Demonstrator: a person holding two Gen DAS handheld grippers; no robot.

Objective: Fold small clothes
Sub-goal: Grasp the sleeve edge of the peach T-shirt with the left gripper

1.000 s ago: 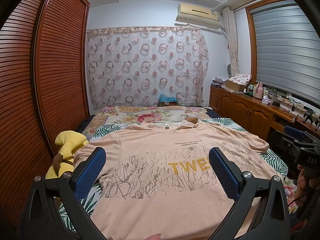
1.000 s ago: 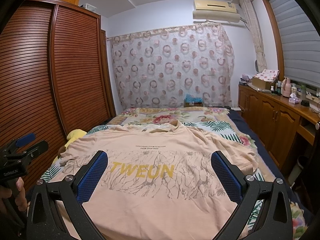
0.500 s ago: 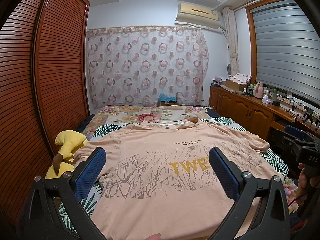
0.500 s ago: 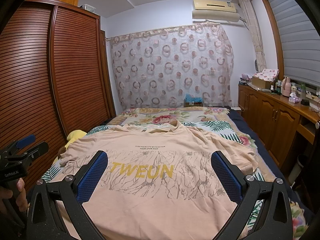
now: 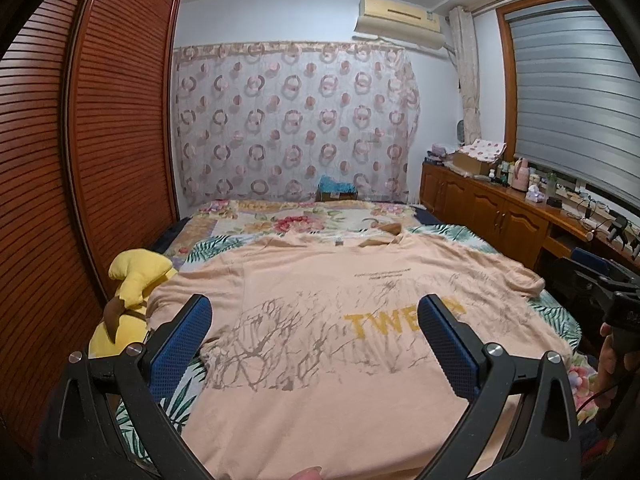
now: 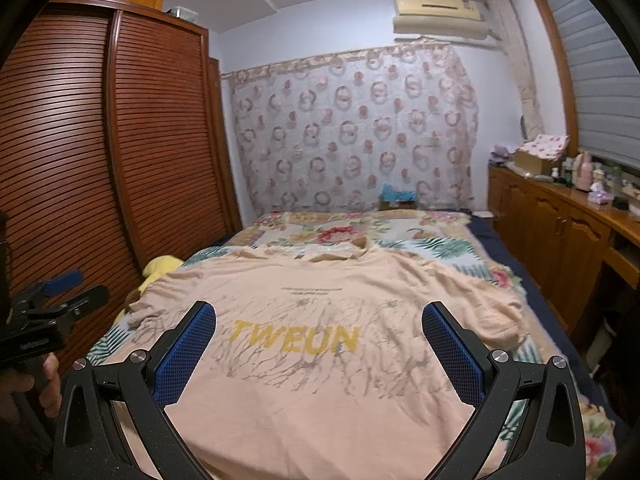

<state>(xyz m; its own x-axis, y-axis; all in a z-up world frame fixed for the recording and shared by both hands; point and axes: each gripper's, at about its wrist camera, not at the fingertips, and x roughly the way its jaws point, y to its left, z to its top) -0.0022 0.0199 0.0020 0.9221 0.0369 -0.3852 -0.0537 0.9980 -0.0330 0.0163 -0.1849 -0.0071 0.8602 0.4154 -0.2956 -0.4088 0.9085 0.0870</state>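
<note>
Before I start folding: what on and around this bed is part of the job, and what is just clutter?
Part of the job:
peach T-shirt, spread flat on the floral bedspread
left gripper, open
right gripper, open

Just lying about:
yellow plush toy at the bed's left edge
teal box by the curtain
bottles on the cabinet

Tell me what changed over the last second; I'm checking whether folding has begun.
Nothing visibly changed: the T-shirt lies spread flat on the bed, and both the left gripper and right gripper hover over it, jaws open, holding nothing.
</note>
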